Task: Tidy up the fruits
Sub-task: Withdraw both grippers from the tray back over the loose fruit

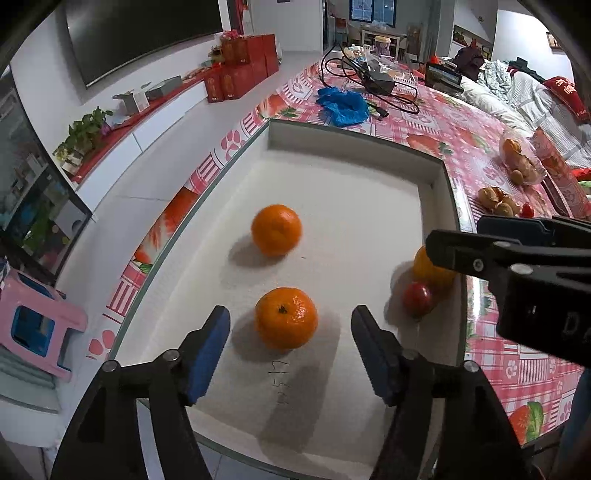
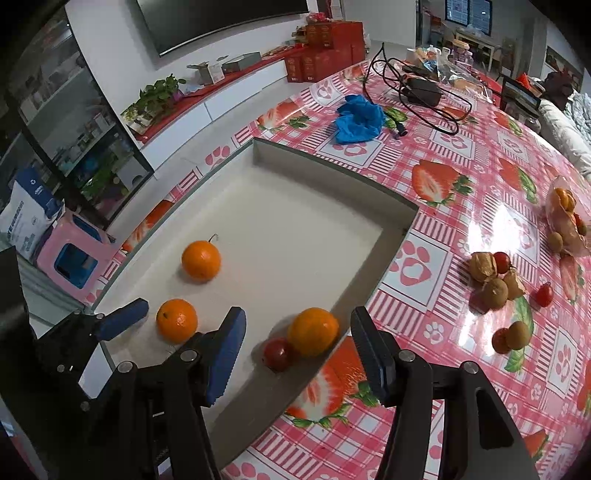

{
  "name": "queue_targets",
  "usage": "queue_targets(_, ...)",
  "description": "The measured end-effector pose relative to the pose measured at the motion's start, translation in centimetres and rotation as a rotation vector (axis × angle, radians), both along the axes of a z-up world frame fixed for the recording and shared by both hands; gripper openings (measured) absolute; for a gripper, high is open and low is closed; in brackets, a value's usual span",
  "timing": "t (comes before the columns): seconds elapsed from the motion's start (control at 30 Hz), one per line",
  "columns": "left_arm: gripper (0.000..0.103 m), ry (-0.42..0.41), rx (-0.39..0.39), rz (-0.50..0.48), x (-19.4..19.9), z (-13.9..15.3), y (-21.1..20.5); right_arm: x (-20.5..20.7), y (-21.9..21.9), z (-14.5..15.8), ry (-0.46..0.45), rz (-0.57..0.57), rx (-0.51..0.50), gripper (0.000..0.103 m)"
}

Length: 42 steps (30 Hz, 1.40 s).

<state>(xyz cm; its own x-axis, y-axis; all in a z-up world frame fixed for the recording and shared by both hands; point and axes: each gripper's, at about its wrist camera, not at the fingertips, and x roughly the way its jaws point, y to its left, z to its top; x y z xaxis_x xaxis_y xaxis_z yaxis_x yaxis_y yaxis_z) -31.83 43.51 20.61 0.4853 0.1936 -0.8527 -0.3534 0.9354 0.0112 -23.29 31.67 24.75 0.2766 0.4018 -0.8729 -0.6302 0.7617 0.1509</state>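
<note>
Handwriting on the tray (image 1: pixel 332 192) floor is illegible.

Wall-mounted television (image 1: pixel 144 33) (white wall behind)

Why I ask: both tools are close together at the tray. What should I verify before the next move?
1. Left tool open: ok, jaws spread wide.
2. Near orange lined up between the left tool's fingers: ok, centred, touching neither pad.
3. Right tool empty: ok, open, holding nothing.
4. Tools apart: ok, the right one sits off to the side over the tray edge.
5. Far orange at rest: cannot tell, it looks blurred.
6. All fruit in the tray: not ok, a cherry tomato and other small fruits lie on the tablecloth.
</note>
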Motion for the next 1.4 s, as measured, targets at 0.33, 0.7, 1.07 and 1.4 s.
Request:
queue_targets(0.33,0.079,-0.007,0.031,-0.006,0.1,0.9,-1.2,-0.1,-1.7,1.2,-0.036,-0.032,0.028,0.099)
queue_targets(0.7,0.081,-0.003,0.072,-0.036,0.6,1.8,-3.5,0.7,-4.9,1.3,-0.036,-0.09,0.034,0.099)
queue_targets(1.07,0.081,-0.006,0.092,-0.082,1.5,2.8,-6.5,-0.1,-8.7,2.7,-0.178,-0.143,-0.015,0.102)
queue_targets(1.4,0.081,-0.009,0.126,-0.124,1.9,3.8,-9.6,-1.1,-11.2,4.4,-0.257,-0.143,-0.007,0.102)
